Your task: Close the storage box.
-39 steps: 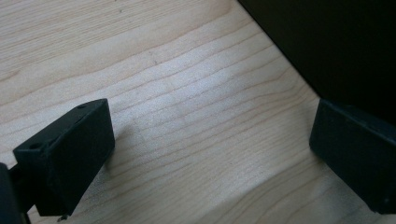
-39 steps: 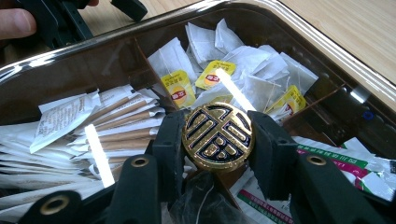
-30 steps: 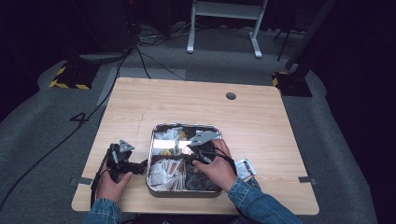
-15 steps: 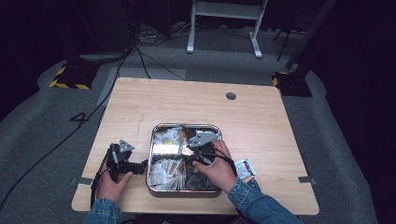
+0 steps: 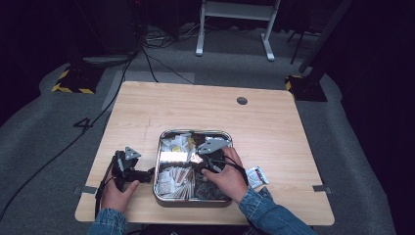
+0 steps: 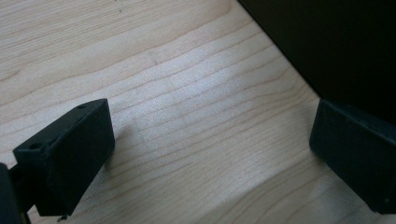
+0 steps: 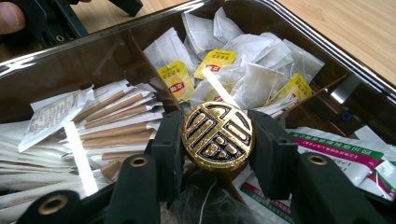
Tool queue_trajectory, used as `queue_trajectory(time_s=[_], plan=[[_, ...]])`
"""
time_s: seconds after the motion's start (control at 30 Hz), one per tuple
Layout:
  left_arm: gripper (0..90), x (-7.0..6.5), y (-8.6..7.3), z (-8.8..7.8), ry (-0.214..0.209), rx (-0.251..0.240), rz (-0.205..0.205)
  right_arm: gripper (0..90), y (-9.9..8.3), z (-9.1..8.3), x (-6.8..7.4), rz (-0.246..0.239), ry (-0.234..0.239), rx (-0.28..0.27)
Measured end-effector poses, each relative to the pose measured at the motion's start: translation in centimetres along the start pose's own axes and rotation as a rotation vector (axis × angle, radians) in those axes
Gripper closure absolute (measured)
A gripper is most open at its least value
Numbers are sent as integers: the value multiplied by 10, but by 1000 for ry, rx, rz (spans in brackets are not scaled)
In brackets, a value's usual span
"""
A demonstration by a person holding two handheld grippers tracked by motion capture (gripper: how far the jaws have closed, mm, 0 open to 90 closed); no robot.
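A square metal-rimmed box [image 5: 195, 131] sits near the front of the table, its compartments filled with tea bags [image 7: 247, 77], brown paper sticks [image 7: 116, 116] and printed packets [image 7: 336, 149]. A round gold knob [image 7: 217, 134] stands over the middle of the box, on what looks like a clear dark lid. My right gripper [image 7: 217, 136] is shut on this knob, one jaw on each side; in the high view the right gripper [image 5: 199, 159] is over the box's centre. My left gripper [image 5: 146, 175] rests on the table just left of the box, open, with bare wood between its fingers [image 6: 70, 149].
A small printed packet [image 5: 255, 175] lies on the wooden table [image 5: 220, 112] right of the box. A round hole [image 5: 242, 101] is at the table's far side. Cables and a white stand [image 5: 235, 14] are on the floor beyond. A dark shape [image 6: 336, 46] stands ahead of the left gripper.
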State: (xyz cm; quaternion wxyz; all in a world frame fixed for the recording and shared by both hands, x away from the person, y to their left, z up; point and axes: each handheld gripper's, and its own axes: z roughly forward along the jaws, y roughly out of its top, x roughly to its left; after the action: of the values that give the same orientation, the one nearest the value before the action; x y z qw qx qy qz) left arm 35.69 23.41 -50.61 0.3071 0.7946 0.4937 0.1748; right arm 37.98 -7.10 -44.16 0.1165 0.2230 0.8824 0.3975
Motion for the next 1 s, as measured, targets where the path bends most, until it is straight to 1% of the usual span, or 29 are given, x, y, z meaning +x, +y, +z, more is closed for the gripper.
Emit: queue_trajectory(time_s=[0.03,0.07,0.1,0.13,0.27,0.37,0.4,0.5,0.6,0.63,0.67,0.7,0.73,0.8,0.83,0.87,0.93,0.97,1.0], plan=[[3,0,0,0,0,0,0,584,0,0,0,0,0,0],[3,0,0,0,0,0,0,532,0,-1,0,3,1,-16],[3,0,0,0,0,0,0,532,0,-1,0,3,1,-16],[3,0,0,0,0,0,0,500,1,-2,-1,11,11,-33],[3,0,0,0,-2,1,-1,468,5,-8,-3,18,22,-57],[3,0,-1,0,-3,-1,0,460,8,-11,-5,22,26,-72],[3,1,-1,0,-3,-2,0,454,12,-16,-6,28,35,-87],[3,1,-1,0,-1,-1,-2,448,15,-24,-9,30,41,-104],[3,1,-2,-1,2,-2,-3,442,16,-33,-15,42,43,-123],[3,1,-2,-1,2,-2,-3,442,16,-33,-15,42,43,-123],[3,2,-3,-3,3,2,-5,436,16,-40,-19,51,41,-132],[3,2,-3,-3,3,2,-5,436,16,-40,-19,51,41,-132],[3,3,-5,-5,5,-1,-7,434,15,-48,-23,54,30,-141],[3,3,-7,-6,3,-2,-10,431,13,-55,-29,64,25,-150],[3,3,-7,-6,3,-2,-10,431,13,-55,-29,64,25,-150],[3,4,-7,-6,3,-2,-9,430,11,-62,-34,77,19,-160],[3,4,-7,-6,3,-2,-9,428,9,-70,-39,89,11,-170],[3,4,-7,-6,3,-2,-9,428,9,-70,-39,89,11,-170],[3,4,-7,-6,3,-2,-10,423,7,-77,-43,98,3,-176]])
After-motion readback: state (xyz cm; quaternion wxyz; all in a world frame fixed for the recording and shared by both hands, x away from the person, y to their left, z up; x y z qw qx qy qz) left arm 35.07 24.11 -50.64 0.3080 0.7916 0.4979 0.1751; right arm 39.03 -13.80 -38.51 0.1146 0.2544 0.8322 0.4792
